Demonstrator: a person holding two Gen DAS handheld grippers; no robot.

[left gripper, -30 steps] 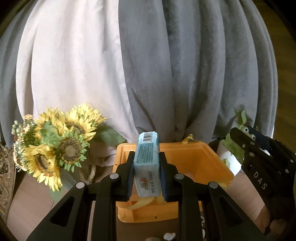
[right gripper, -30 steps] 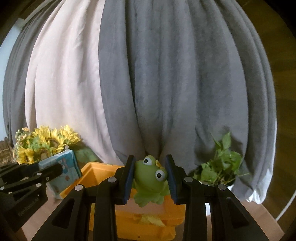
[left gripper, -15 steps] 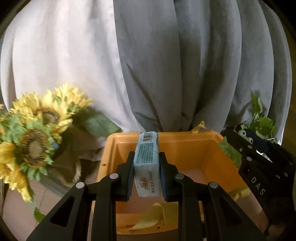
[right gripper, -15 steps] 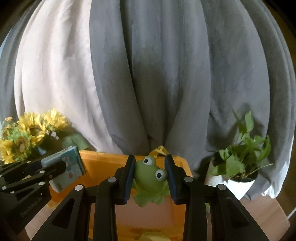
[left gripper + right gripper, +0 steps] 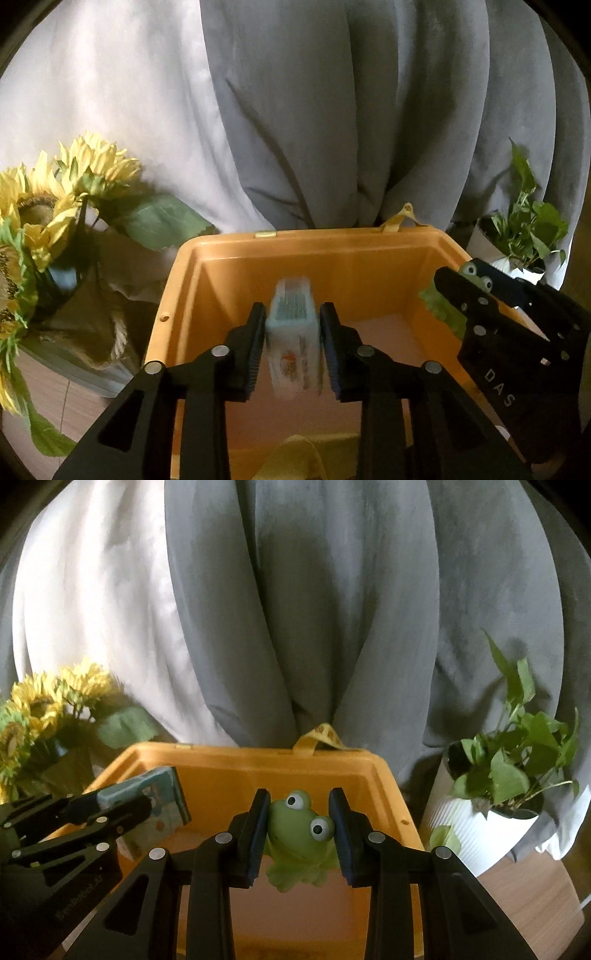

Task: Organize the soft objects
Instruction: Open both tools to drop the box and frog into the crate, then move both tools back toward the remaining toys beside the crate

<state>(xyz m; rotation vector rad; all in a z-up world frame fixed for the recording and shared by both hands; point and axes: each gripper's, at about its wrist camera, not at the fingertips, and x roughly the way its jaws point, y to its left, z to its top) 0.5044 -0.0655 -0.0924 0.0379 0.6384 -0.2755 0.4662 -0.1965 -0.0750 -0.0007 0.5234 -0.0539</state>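
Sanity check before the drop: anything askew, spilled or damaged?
Nothing damaged or spilled. Only oddity: the light-blue tissue pack is motion-blurred between the left gripper fingers, whose jaws are opening over the orange plastic bin. The green rubber frog sits squarely in the right gripper.

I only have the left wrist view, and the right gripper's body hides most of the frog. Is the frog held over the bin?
Observer: Yes. The right wrist view shows the frog clamped between the pads of the right gripper, eyes up, above the inside of the orange bin.
Operator: How does my pack look from there?
Observer: The left gripper has its jaws opening. The tissue pack is between them, tilted, with its printed face showing, over the bin's left side.
Operator: What is the plant standing in?
Observer: A white ribbed pot, outside the bin, apart from its right wall.
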